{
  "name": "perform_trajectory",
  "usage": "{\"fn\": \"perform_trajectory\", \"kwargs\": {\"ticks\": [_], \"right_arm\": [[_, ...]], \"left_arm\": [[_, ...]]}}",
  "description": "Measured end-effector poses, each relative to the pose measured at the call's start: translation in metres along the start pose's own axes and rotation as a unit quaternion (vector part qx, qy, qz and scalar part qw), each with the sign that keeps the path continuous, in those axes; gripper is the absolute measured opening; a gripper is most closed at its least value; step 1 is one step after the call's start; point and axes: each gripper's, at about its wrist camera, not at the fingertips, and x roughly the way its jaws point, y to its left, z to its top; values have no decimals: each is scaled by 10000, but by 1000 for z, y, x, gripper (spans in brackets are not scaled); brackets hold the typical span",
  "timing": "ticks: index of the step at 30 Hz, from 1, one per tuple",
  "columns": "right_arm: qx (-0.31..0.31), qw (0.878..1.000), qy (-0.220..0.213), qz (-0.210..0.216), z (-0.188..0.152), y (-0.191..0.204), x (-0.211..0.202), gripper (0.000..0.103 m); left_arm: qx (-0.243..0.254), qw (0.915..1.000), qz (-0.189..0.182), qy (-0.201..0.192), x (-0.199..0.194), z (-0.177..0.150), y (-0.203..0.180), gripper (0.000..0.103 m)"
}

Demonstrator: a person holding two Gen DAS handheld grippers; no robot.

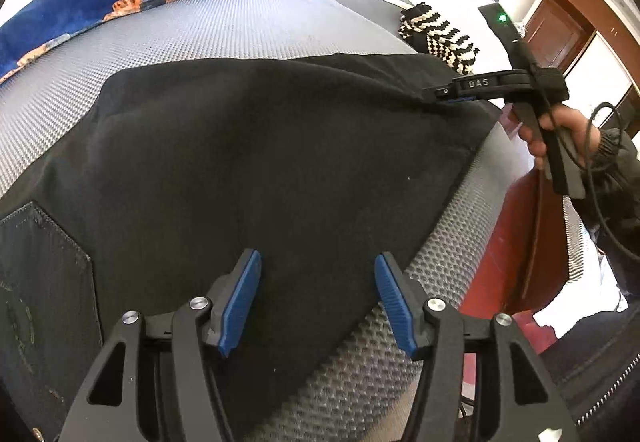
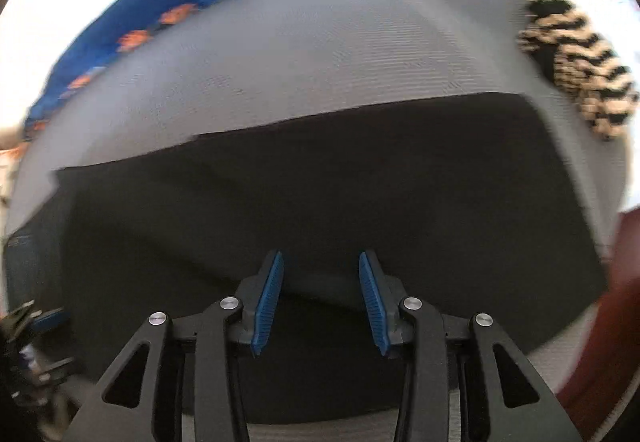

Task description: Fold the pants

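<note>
While both tools hover: black pants [image 1: 260,145], folded, on grey mesh table [image 1: 168,37].
Long axis runs left-right across the table, far edge straight; possibly a pocket patch at left. Left hand-held gripper [image 1: 318,302] released, jaws apart above cloth; right hand-held gripper [image 2: 320,302] likewise apart, gripping nothing, at the right corner.

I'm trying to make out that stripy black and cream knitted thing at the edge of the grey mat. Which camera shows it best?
The left wrist view: there the striped knit is sharp, its zigzag bands clear, lying beyond the black pants. The right wrist view shows it too, larger, but smeared by motion blur.
</note>
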Motion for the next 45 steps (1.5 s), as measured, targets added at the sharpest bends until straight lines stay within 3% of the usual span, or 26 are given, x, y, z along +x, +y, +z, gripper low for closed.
{"fn": "perform_trajectory", "kwargs": {"ticks": [3,6,9,11,14,15,17,19,22,25,28,32,34,36,38,42,45], "right_arm": [[71,9994,-58,-344,8,-10,-2,43],[54,9992,-288,277,19,12,-12,45],[-320,9970,-422,567,27,44,-8,49],[-593,9966,-382,437,33,57,4,49],[-891,9949,-413,-245,47,64,29,51],[-869,9945,-522,-272,50,60,33,64],[-590,9958,-571,-396,58,44,38,74],[-294,9967,-660,-375,66,20,41,74],[3,9952,-713,-667,74,-7,35,73],[671,9934,-925,-105,66,-45,8,72],[1549,9810,-976,641,33,-87,-22,72],[2938,9419,-883,1367,-35,-149,-46,68],[3364,9263,-890,1448,-59,-173,-50,66],[3535,9229,-834,1278,-75,-185,-48,59],[3760,9128,-814,1372,-88,-198,-40,52],[3977,9050,-816,1273,-86,-211,-20,48],[4114,8956,-1094,1293,-82,-224,-13,42]], "left_arm": [[-139,9997,-156,88,-3,6,5,55],[-438,9987,-266,22,-6,18,13,55],[-246,9994,132,-219,-8,33,10,55],[-197,9986,352,-345,-8,40,9,55],[-332,9984,359,-268,0,44,13,55],[-360,9984,367,-227,2,42,14,55],[-394,9984,376,-125,6,39,16,55],[-344,9984,436,-74,8,34,17,55],[-268,9983,518,-56,8,32,14,56],[-347,9980,521,-60,8,35,13,56],[-323,9981,510,-130,8,40,7,56],[-107,9985,512,-143,15,49,-8,56],[-61,9988,462,-124,19,52,-15,56],[-23,9988,467,-127,24,56,-21,56],[16,9986,511,-114,27,57,-25,56],[-99,9985,544,-18,32,55,-27,56],[-90,9981,609,-16,34,52,-27,56]]}}
